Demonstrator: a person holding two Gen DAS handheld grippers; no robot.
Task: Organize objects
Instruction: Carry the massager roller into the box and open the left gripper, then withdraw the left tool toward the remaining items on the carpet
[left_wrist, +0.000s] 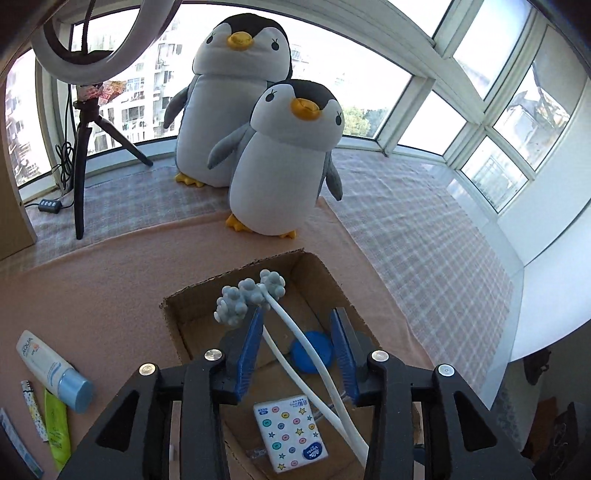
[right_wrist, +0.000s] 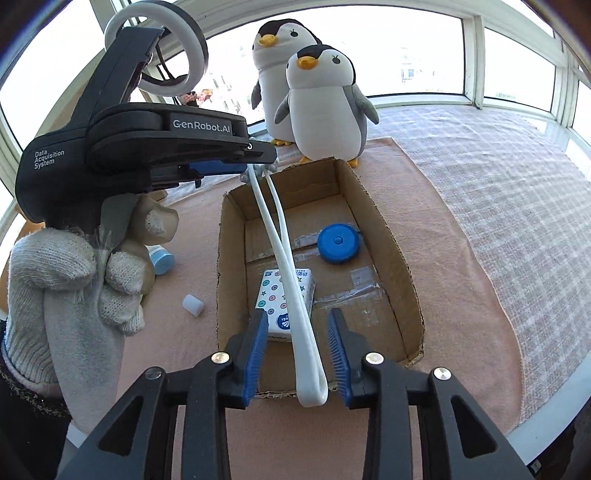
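Observation:
A white two-pronged massager (left_wrist: 299, 336) with knobby grey heads (left_wrist: 251, 295) lies slanted over an open cardboard box (left_wrist: 236, 277). In the left wrist view my left gripper (left_wrist: 297, 312) stands open, the prongs passing between its blue pads and the heads by the left fingertip. From the right wrist view the massager (right_wrist: 284, 254) runs from the left gripper (right_wrist: 269, 158) down to its bend, which sits between the open fingers of my right gripper (right_wrist: 297, 313) at the near rim of the box (right_wrist: 384, 236). Inside lie a tissue pack (right_wrist: 271, 291) and a blue round case (right_wrist: 338, 243).
Two plush penguins (left_wrist: 273, 158) stand behind the box. A ring light on a tripod (left_wrist: 81, 147) is at the far left. Tubes (left_wrist: 51, 369) and a small white cylinder (right_wrist: 193, 305) lie on the peach mat (right_wrist: 461, 295) left of the box. A gloved hand (right_wrist: 74, 295) holds the left gripper.

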